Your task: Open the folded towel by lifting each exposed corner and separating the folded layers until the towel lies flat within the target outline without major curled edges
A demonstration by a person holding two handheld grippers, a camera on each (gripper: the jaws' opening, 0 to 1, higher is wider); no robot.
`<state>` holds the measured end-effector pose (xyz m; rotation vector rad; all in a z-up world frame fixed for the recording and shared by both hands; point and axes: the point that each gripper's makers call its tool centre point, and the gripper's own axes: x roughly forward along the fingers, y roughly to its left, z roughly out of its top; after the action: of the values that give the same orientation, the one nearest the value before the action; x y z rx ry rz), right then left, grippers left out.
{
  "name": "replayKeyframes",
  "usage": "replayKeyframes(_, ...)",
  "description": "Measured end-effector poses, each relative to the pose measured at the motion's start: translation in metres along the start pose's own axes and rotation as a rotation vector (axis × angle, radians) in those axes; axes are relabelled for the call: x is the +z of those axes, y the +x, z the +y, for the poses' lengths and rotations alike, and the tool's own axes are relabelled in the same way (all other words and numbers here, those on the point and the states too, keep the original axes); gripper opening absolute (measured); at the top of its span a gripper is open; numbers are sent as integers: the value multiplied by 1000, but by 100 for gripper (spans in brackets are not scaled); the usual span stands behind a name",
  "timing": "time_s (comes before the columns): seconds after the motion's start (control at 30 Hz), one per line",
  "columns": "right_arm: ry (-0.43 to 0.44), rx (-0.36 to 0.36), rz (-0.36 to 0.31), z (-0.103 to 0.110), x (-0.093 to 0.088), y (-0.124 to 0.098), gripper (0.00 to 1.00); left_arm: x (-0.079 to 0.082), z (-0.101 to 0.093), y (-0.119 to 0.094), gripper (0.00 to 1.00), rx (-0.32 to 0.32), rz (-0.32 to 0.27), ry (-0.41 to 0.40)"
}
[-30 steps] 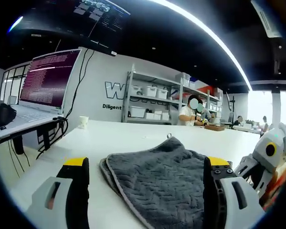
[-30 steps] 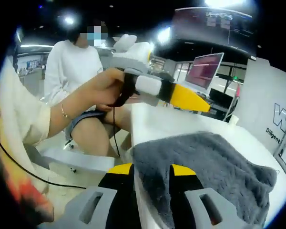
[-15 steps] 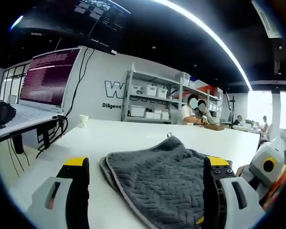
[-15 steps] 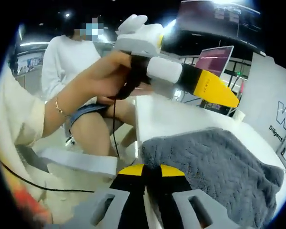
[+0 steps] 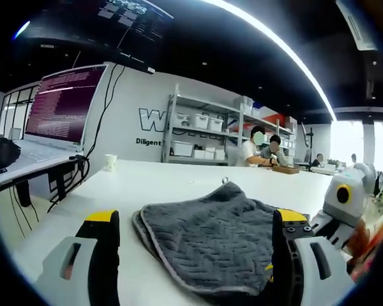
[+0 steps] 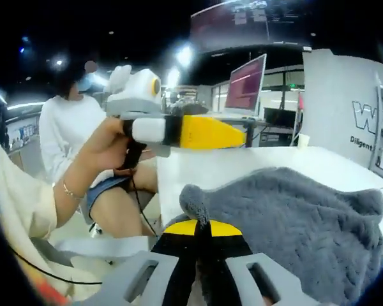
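A grey towel (image 5: pixel 207 233) lies folded on the white table (image 5: pixel 147 182). My left gripper (image 5: pixel 196 220) stands open low over it, one yellow-tipped jaw on each side of the towel's near part. In the right gripper view the towel (image 6: pixel 293 213) spreads away to the right. My right gripper (image 6: pixel 201 228) is shut on the towel's near corner, which stands up in a small peak (image 6: pixel 193 203) above the jaws. The left gripper (image 6: pixel 179 131), held in a hand (image 6: pixel 105 153), hovers beyond that corner. The right gripper (image 5: pixel 341 204) shows beside the towel's right edge.
A laptop (image 5: pixel 48 124) on a stand sits at the table's left, with cables hanging behind it. A paper cup (image 5: pixel 111 162) stands farther back. Shelves with boxes (image 5: pixel 198 137) line the wall. A seated person in white (image 6: pixel 67 127) is close to the table edge (image 6: pixel 158 191).
My right gripper has risen with the towel corner pinched in it, so that corner now peaks off the table. The left gripper has stayed open in place.
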<state>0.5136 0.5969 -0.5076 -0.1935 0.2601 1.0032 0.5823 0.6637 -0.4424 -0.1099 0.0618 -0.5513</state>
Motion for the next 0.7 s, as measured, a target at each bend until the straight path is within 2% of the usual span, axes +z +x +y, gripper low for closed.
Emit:
replayKeyframes(0.27,16,-144,-51,-53,16,-27,0,-5,-6,4,99,-20,21,15)
replayKeyframes(0.4,-3,-252,-53,-87,19,-45,0,-7,-11,5,98,-39,28,18)
replayKeyframes(0.57,20,-340,-78,-123,24,-73,0,-10,-15,7,98,-47,40,22)
replayKeyframes(0.7,46,-416,-121,-148,30,-102,0,-15,-17,9,98,-54,53,23)
